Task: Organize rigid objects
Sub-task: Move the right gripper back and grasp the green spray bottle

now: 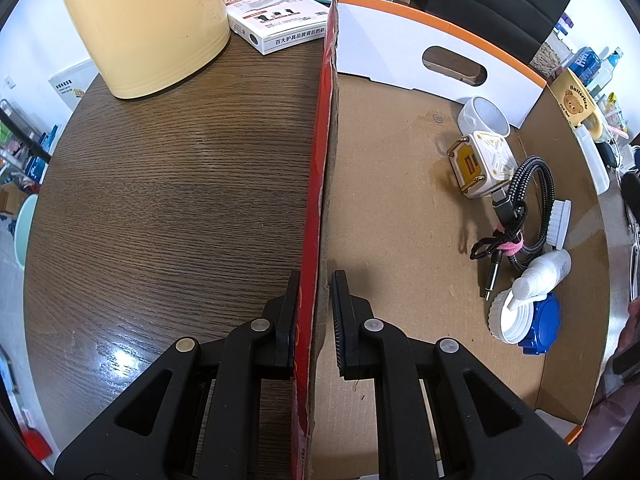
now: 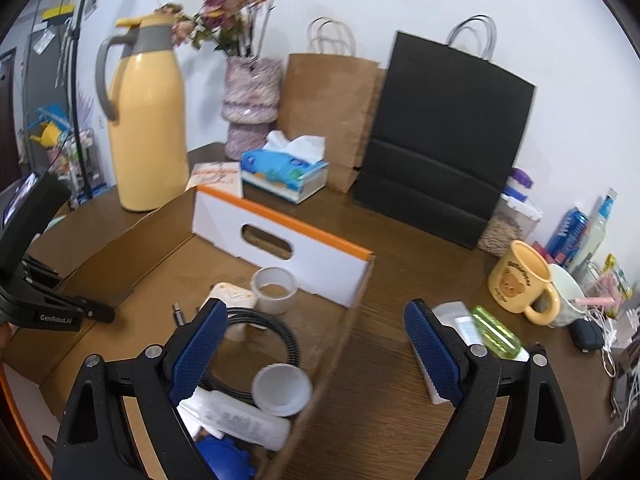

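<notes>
Left claw [image 1: 313, 312] clamps box wall [image 1: 320, 184]; right claw [image 2: 314, 344] agape.

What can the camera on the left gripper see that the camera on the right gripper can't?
Only the left wrist view shows the left gripper shut on the box's red side wall, and the yellow-and-white charger.

Only the right wrist view shows the open right gripper, the flowers, the black bag and the green bottle.

Both show the cardboard box, tape roll, braided cable, yellow jug and bear mug.
</notes>
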`<state>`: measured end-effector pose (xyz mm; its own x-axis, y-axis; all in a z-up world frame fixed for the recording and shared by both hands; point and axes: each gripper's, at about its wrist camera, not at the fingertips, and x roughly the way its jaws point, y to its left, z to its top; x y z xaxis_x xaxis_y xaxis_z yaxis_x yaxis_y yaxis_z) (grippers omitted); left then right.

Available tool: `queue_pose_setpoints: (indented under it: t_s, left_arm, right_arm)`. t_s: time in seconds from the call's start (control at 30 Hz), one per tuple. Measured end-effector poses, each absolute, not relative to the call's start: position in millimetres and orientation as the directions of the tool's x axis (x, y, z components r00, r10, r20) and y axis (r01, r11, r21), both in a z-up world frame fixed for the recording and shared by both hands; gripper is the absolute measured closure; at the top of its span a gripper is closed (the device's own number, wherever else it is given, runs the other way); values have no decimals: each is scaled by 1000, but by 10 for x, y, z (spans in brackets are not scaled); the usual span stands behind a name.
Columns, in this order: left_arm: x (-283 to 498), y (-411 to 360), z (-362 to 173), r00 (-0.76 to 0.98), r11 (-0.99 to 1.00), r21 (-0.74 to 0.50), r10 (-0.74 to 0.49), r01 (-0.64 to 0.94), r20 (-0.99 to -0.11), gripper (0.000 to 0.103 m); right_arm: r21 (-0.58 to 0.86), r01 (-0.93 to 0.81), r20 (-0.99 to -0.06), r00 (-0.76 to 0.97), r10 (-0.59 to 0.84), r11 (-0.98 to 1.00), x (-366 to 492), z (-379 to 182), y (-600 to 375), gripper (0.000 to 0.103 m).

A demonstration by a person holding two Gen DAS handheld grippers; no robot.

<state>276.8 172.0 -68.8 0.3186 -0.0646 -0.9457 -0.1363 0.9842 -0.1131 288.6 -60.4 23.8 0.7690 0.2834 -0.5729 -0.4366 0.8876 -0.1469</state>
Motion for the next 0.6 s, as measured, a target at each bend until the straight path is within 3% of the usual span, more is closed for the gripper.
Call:
queue_pose_setpoints:
  t_s: [0.27,0.6]
  left_arm:
    - [2768,1719,-687,319,984,-113,-64,-136,-946,94]
    - [2768,1720,-688,319,984,-113,-65,-137,-946,94]
  right_arm:
    - [-137,-318,-561,805,191,938,2929,259,-1144,9]
    - [-117,-144,-612,789,43,983,3044,6,-1964,9]
